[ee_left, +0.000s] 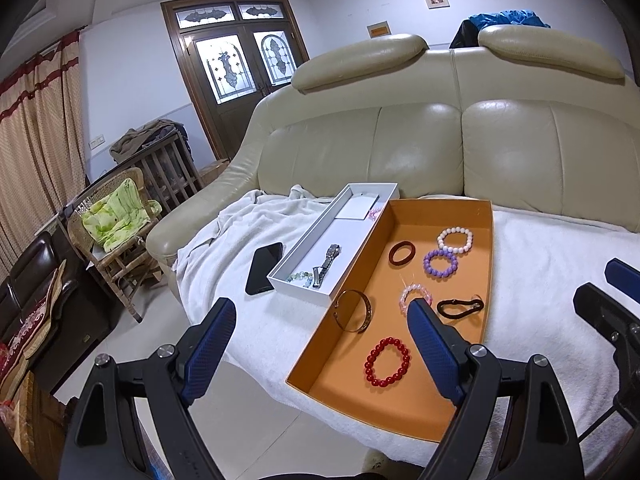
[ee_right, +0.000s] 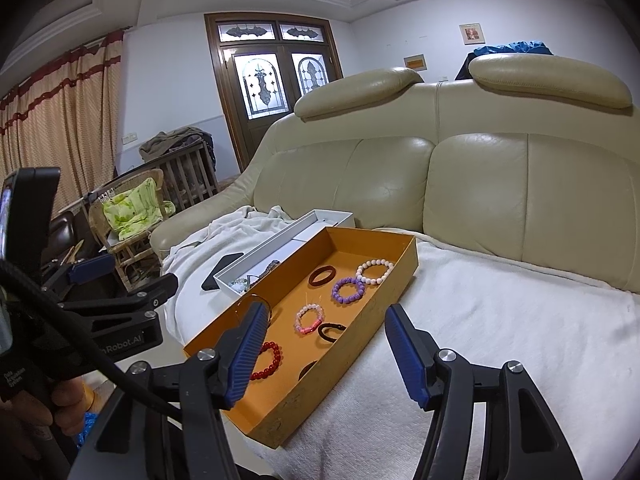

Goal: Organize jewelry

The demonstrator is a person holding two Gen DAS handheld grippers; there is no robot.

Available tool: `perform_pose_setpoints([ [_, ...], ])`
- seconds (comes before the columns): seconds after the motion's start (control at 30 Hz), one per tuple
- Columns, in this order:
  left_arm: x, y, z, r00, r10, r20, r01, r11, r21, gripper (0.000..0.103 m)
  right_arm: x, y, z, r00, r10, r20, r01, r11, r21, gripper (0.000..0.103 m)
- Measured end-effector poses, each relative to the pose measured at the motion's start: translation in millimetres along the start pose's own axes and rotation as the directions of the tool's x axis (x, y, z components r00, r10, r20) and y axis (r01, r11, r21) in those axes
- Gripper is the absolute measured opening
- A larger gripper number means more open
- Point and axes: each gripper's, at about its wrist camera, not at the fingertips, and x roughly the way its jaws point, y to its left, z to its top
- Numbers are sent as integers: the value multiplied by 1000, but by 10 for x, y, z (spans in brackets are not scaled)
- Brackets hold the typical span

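Observation:
An orange tray [ee_left: 487, 264] [ee_right: 360, 344] lies on a white towel on the sofa. It holds a red bead bracelet [ee_left: 387, 362] [ee_right: 269, 362], a gold bangle [ee_left: 353, 311], a pink bead bracelet [ee_left: 414, 295] [ee_right: 309, 318], a black hair tie [ee_left: 460, 307] [ee_right: 331, 331], a purple bracelet [ee_left: 440, 263] [ee_right: 348, 290], a white bead bracelet [ee_left: 456, 240] [ee_right: 375, 272] and a dark red bangle [ee_left: 401, 252] [ee_right: 322, 275]. A white box [ee_left: 298, 282] [ee_right: 280, 240] beside it holds a watch [ee_left: 327, 266] and pale beads [ee_left: 300, 277]. My left gripper [ee_left: 322, 312] is open above the tray's near left. My right gripper [ee_right: 326, 320] is open above the tray's near right.
A black phone [ee_left: 264, 268] [ee_right: 222, 266] lies on the towel left of the white box. The beige sofa back [ee_left: 440, 140] rises behind. A wicker chair [ee_left: 116, 236] and floor lie to the left. The towel [ee_right: 500, 340] stretches to the right of the tray.

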Motion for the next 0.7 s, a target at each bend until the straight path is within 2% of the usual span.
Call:
perform_pose_setpoints([
  [0.7,183,59,-76,999,23,-31,-23,1000,-7,88,105,60,-29,1000,-4,-20,5,1000,15,65],
])
